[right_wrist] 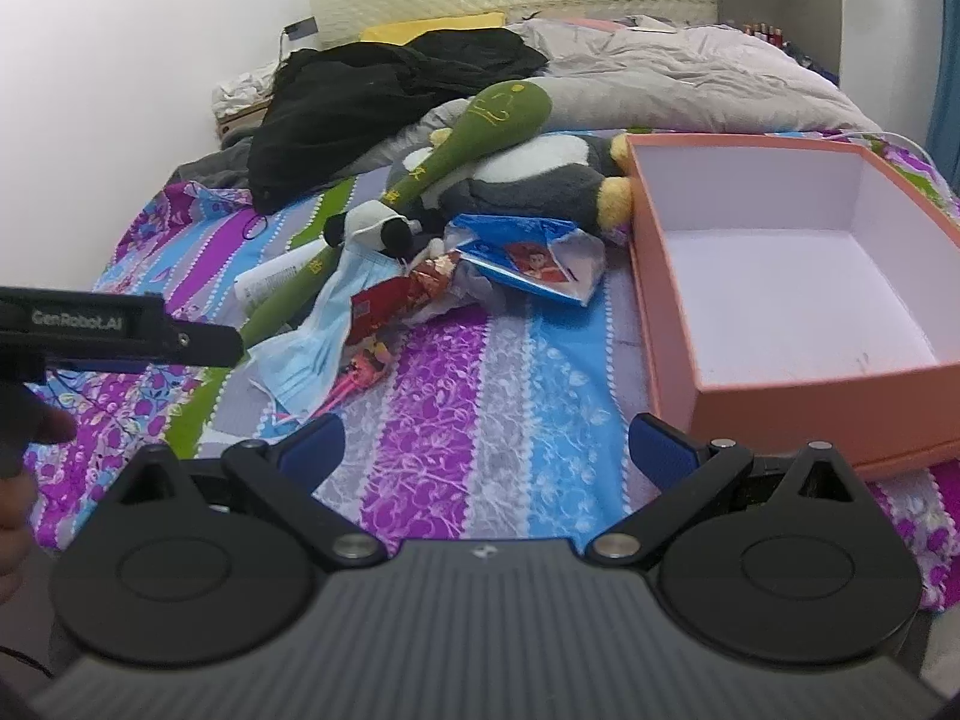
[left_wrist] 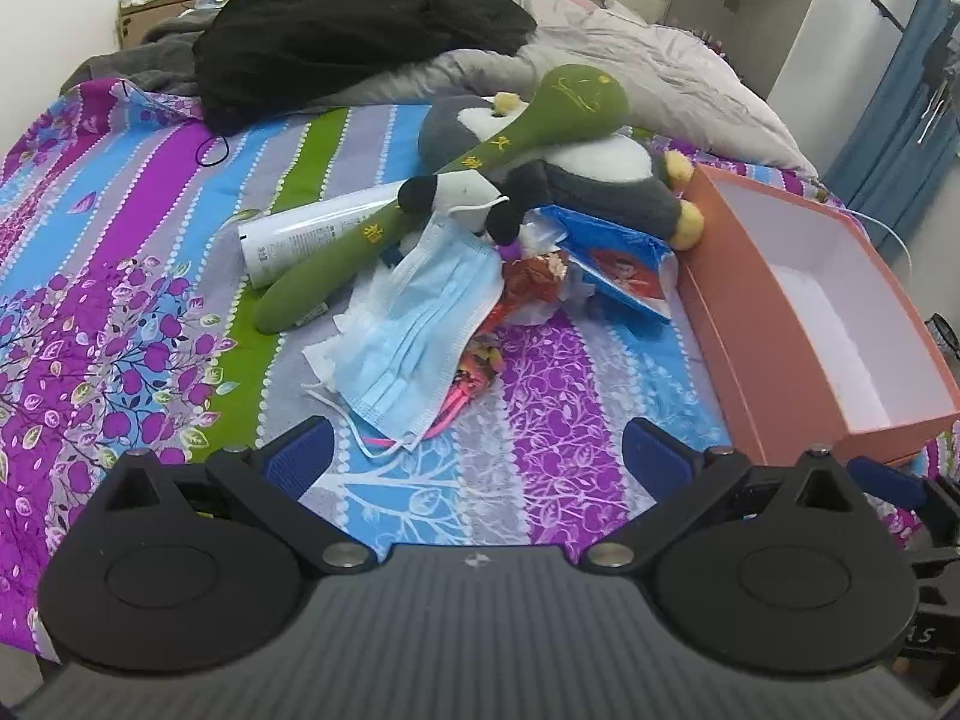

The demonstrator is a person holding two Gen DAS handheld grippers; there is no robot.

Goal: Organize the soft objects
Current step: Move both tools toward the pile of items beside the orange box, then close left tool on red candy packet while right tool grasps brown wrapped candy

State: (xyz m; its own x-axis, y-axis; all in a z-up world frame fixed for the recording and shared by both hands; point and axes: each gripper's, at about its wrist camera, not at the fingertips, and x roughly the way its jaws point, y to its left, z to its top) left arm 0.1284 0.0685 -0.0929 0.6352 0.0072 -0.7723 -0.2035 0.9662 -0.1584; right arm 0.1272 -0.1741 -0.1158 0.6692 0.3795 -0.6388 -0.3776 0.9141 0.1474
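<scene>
A pile lies mid-bed: a long green plush (left_wrist: 456, 180) (right_wrist: 474, 138) across a grey-and-white penguin plush (left_wrist: 594, 174) (right_wrist: 540, 180), a small black-and-white plush (left_wrist: 462, 198) (right_wrist: 375, 228), a blue face mask (left_wrist: 420, 336) (right_wrist: 312, 354), a white tube (left_wrist: 312, 234), a blue snack packet (left_wrist: 618, 264) (right_wrist: 528, 258) and red wrappers (left_wrist: 528, 276) (right_wrist: 396, 300). An empty orange box (left_wrist: 762, 324) (right_wrist: 672, 324) sits to the right. My left gripper (left_wrist: 477, 450) is open and empty, just short of the mask. My right gripper (right_wrist: 486, 447) is open and empty, beside the box's near corner.
A black garment (left_wrist: 348, 24) (right_wrist: 360, 96) and a grey duvet (left_wrist: 660, 66) (right_wrist: 690, 78) cover the far half of the bed. The floral striped sheet (left_wrist: 120, 276) (right_wrist: 456, 396) lies under everything. The left gripper's body (right_wrist: 120, 330) shows at the left of the right wrist view.
</scene>
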